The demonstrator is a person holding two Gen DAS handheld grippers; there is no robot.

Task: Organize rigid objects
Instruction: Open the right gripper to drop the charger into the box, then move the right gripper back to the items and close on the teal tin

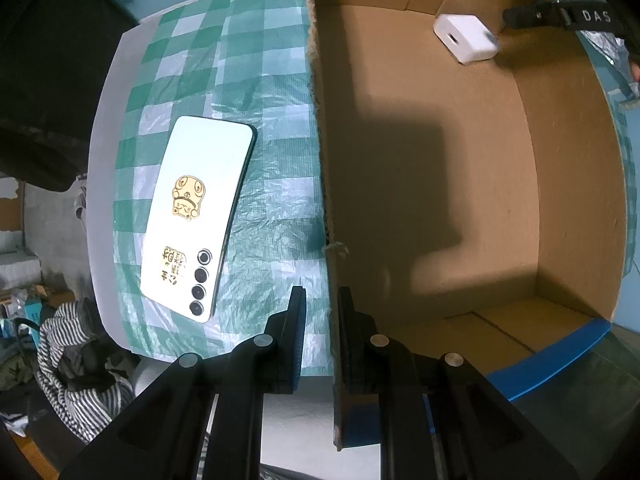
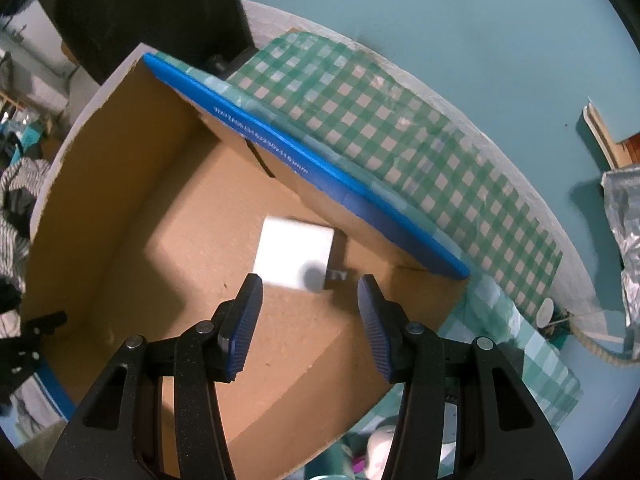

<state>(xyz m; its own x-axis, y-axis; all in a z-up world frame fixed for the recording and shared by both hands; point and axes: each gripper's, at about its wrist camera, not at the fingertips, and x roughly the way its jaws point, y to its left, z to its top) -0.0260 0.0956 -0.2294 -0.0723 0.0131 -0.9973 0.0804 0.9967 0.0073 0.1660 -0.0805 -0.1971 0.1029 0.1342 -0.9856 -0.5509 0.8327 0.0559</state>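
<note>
One gripper (image 1: 322,300) pinches box wall (image 1: 320,128) (ragged edge).

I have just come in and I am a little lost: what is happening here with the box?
A person is sorting items into a cardboard box. The left gripper is clamped on the box wall, steadying it. The right gripper hovers open above a white charger lying on the box floor. A phone lies outside on the checked cloth.
</note>
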